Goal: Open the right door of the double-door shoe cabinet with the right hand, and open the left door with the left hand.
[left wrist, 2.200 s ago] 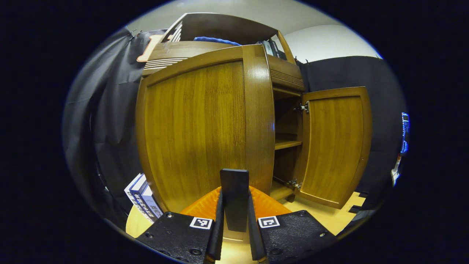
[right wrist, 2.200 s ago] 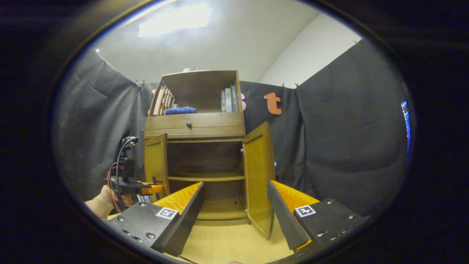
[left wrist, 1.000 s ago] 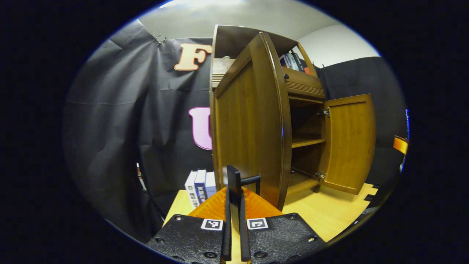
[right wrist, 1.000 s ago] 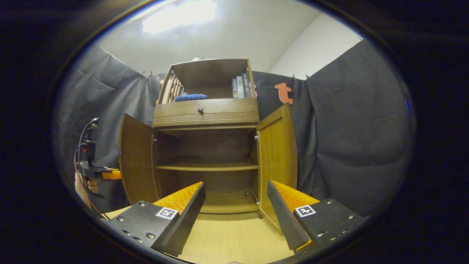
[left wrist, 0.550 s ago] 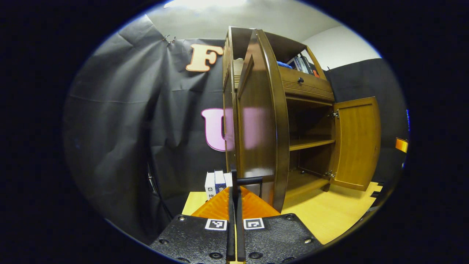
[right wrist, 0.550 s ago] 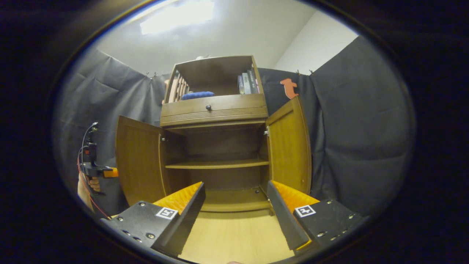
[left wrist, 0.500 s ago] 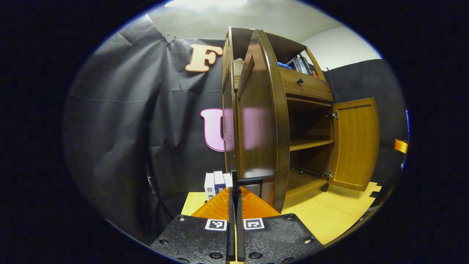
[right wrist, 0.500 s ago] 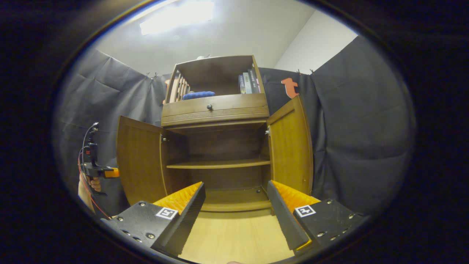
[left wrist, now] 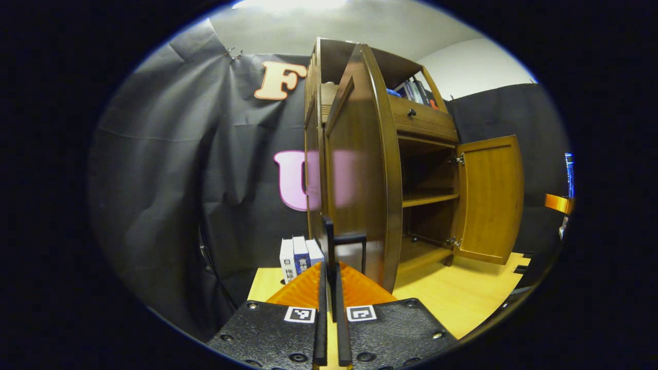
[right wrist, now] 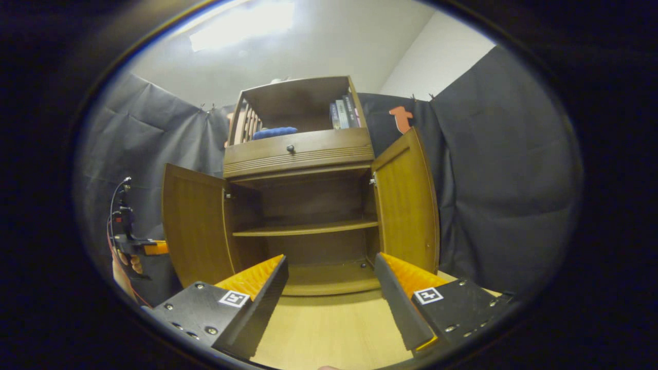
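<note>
**Both doors of the wooden shoe cabinet stand open**

In the right gripper view, the brown wooden double-door shoe cabinet (right wrist: 303, 205) stands on a pale wooden floor (right wrist: 329, 329) with both doors swung outward. The left door (right wrist: 194, 226) angles away to one side and the right door (right wrist: 408, 205) to the other, leaving the front of the cabinet unobstructed. The right gripper (right wrist: 331, 288) hangs in front of the opening with its fingers spread wide and nothing between them, well apart from either door.

In the left gripper view, the left gripper (left wrist: 329, 288) has its fingers nearly together, gripping the thin black bar handle (left wrist: 343, 241) on the left door's outer face (the door is seen almost edge-on here).

Inside the cabinet, one flat wooden shelf (right wrist: 306, 228) splits the space into an upper and a lower compartment; both look bare, though the back is in shadow. Above sits a drawer with a small dark round knob (right wrist: 290, 149). The open top shelf holds a blue folded item (right wrist: 274, 132) and several upright books (right wrist: 343, 113).

A small row of upright books (left wrist: 299, 254) stands on the floor beside the cabinet, partly hidden behind the left door.
</note>
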Demonstrator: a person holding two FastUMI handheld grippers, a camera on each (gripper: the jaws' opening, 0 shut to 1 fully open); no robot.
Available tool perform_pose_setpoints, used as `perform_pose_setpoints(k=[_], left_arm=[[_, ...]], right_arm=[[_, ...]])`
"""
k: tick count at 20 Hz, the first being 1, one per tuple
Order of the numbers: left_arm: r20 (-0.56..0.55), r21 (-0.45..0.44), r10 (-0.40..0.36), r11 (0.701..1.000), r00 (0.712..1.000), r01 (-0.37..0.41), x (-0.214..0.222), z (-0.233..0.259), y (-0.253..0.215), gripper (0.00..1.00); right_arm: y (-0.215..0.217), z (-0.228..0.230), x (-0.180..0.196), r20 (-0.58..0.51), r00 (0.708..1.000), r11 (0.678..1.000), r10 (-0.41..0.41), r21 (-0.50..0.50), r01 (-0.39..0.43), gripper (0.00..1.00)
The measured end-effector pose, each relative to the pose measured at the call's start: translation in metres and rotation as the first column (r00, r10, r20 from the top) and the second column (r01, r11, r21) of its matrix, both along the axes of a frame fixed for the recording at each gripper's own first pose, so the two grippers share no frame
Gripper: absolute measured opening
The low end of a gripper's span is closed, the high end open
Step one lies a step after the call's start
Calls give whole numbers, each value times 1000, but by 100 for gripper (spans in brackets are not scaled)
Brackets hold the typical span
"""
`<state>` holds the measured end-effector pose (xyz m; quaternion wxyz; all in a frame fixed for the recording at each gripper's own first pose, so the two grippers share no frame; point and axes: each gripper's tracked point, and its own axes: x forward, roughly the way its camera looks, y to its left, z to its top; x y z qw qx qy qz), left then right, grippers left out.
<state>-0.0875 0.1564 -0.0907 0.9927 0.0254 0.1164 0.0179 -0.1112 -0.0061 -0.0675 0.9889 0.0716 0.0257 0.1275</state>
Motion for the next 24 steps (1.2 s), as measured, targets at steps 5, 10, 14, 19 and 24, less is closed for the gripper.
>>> perform_pose_setpoints(k=[5, 10, 14, 19, 24], left_arm=[[-16, -28, 65, 997, 998, -66, -7, 0, 5, 16], [30, 0, 168, 986, 985, -168, -23, 22, 23, 26], [97, -7, 246, 969, 964, -246, -29, 54, 38, 43], [225, -67, 191, 981, 956, -180, -33, 103, -3, 65], [208, -28, 159, 987, 965, -156, -26, 118, -56, 89]], right_arm=[[-11, -17, 8, -27, 998, 998, -50, -40, 49, 100], [-20, -12, 12, -14, 998, 998, -65, -15, 65, 100], [-38, -4, 11, -11, 995, 995, -102, 4, 102, 100], [-51, 9, 21, -5, 992, 992, -125, -17, 125, 100], [-57, 26, 22, 33, 992, 991, -126, -43, 127, 100]])
